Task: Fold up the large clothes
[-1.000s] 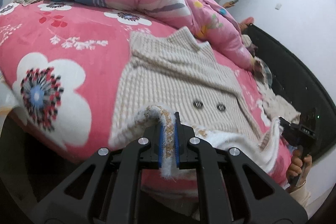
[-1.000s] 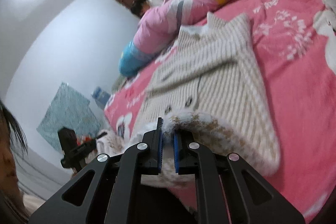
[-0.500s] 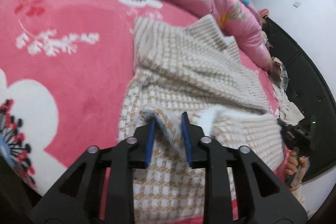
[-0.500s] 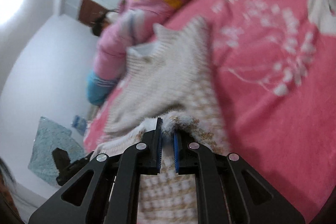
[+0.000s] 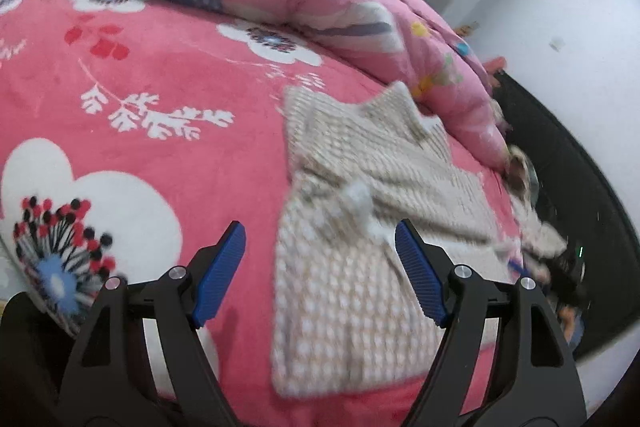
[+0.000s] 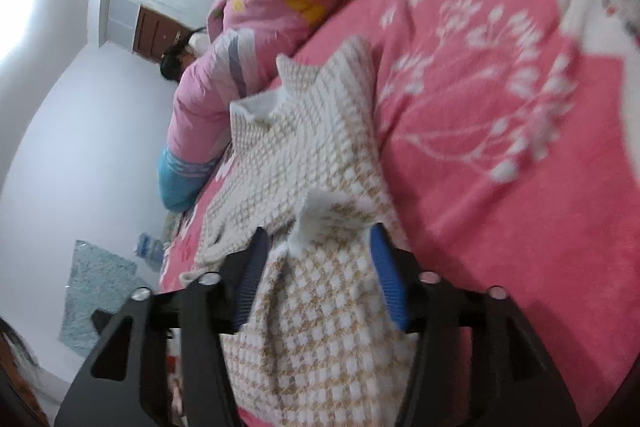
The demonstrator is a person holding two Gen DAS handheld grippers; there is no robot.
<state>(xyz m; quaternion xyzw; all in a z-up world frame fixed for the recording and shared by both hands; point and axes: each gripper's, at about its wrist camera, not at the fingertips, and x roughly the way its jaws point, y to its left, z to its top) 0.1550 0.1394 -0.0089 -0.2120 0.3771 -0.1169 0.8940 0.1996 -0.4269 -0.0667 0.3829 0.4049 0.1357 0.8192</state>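
Left gripper (image 5: 320, 267) jaws wide apart, gripping nothing; folded beige sweater (image 5: 360, 267) just ahead. Right gripper (image 6: 320, 267) jaws apart, sweater hem between, unclamped.

Motion blur softens the knit garment (image 5: 360, 227) and the right tool (image 5: 560, 267) at the left view's edge, while a quilt (image 6: 208, 95) hides most of a dark-haired person (image 6: 176, 61).
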